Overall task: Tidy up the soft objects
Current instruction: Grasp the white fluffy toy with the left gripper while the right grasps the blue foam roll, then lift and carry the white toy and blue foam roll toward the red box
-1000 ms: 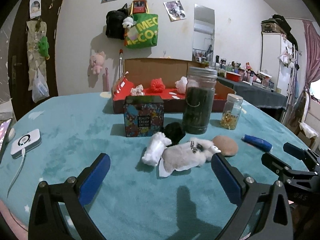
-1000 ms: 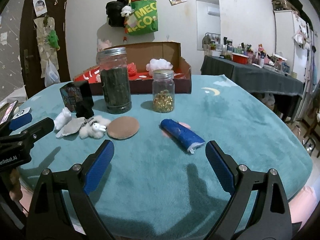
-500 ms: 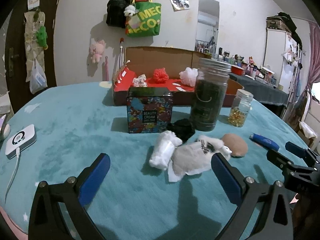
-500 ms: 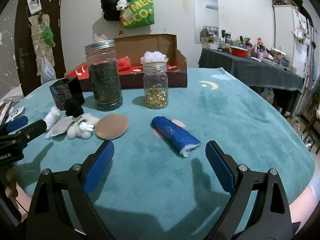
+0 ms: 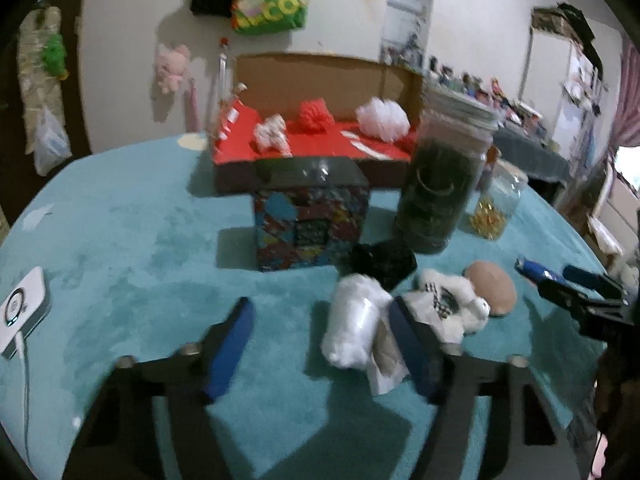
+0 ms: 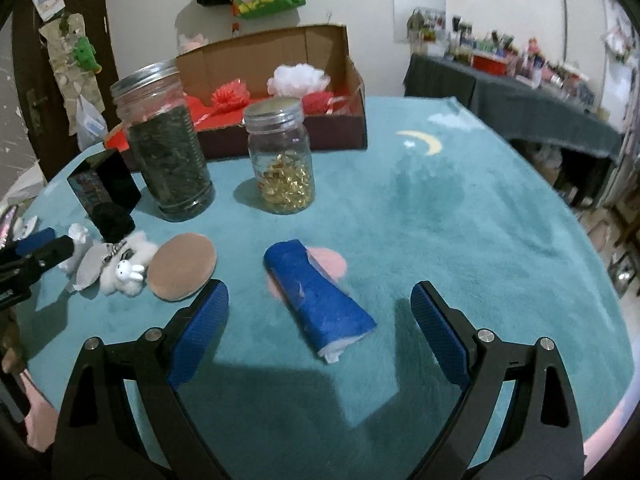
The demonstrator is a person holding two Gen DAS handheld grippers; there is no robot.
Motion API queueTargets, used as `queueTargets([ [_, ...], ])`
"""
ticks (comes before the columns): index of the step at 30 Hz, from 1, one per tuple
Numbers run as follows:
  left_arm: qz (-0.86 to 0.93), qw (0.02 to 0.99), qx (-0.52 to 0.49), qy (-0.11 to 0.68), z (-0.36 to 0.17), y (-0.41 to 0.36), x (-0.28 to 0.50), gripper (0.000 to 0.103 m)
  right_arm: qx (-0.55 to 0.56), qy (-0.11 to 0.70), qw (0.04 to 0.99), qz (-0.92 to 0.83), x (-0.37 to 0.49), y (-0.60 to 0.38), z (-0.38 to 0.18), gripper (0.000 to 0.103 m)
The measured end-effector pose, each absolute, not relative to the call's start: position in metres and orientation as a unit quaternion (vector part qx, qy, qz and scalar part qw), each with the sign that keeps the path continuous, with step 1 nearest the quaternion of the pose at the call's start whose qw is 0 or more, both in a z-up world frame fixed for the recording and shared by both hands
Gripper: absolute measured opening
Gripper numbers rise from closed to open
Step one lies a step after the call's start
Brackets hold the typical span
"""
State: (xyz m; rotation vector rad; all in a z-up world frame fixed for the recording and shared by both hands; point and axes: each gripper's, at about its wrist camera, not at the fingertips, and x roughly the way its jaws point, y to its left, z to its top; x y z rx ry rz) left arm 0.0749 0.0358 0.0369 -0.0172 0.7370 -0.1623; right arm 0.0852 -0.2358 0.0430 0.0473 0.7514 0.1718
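Note:
My left gripper point(image 5: 322, 344) is open, low over the teal table, its right finger beside a white soft roll point(image 5: 354, 326). A grey pouch point(image 5: 386, 354), a white plush keychain point(image 5: 456, 306), a black fuzzy ball point(image 5: 384, 258) and a tan round pad point(image 5: 490, 286) lie close by. My right gripper point(image 6: 320, 332) is open around a blue rolled cloth point(image 6: 320, 296), which lies between its fingers without touching them. The open cardboard box point(image 5: 316, 152) at the back holds red and white pom-poms point(image 5: 382, 118). The plush point(image 6: 126, 268) and pad point(image 6: 182, 266) also show in the right wrist view.
A colourful cube box point(image 5: 312, 220), a tall jar of dark leaves point(image 5: 444, 176) and a small jar of gold capsules point(image 6: 282, 160) stand between the soft things and the cardboard box. A white device point(image 5: 22, 310) with a cable lies at the left table edge.
Both grippers have moved forward and down. The left one has narrowed and now reaches the white roll; the right one now straddles the blue cloth.

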Motion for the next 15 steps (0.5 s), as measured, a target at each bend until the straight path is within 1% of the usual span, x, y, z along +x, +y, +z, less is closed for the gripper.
queueTargets([
  [1, -0.092, 0.923, -0.004, 0.373, 0.034, 0.034, 0.079, 0.044, 0.023, 0.374, 0.923, 0.088, 0.088, -0.237, 0.042, 0.091],
  [2, -0.099, 0.919, -0.001, 0.382, 0.032, 0.033, 0.082, 0.03, 0.019, 0.38, 0.92, 0.09, 0.091, -0.236, 0.041, 0.079],
  [4, -0.109, 0.914, 0.0, 0.391, 0.029, 0.031, 0.084, 0.016, 0.006, 0.391, 0.916, 0.091, 0.094, -0.235, 0.037, 0.06],
  [5, -0.111, 0.913, 0.001, 0.392, 0.029, 0.031, 0.085, 0.016, -0.005, 0.388, 0.918, 0.087, 0.093, -0.234, 0.037, 0.052],
  [6, -0.112, 0.914, -0.001, 0.391, 0.03, 0.031, 0.084, 0.015, -0.011, 0.386, 0.918, 0.094, 0.092, -0.234, 0.037, 0.047],
  [7, -0.115, 0.914, -0.006, 0.388, 0.032, 0.032, 0.084, 0.014, -0.007, 0.386, 0.916, 0.104, 0.092, -0.235, 0.038, 0.036],
  [8, -0.117, 0.915, -0.008, 0.387, 0.033, 0.032, 0.084, 0.014, 0.001, 0.385, 0.916, 0.112, 0.091, -0.237, 0.039, 0.029],
  [10, -0.117, 0.918, -0.005, 0.378, 0.04, 0.032, 0.082, 0.014, 0.014, 0.385, 0.914, 0.128, 0.09, -0.239, 0.041, 0.026],
  [15, -0.137, 0.922, 0.004, 0.362, 0.056, 0.025, 0.081, 0.014, 0.029, 0.372, 0.915, 0.151, 0.087, -0.232, 0.048, 0.025],
])
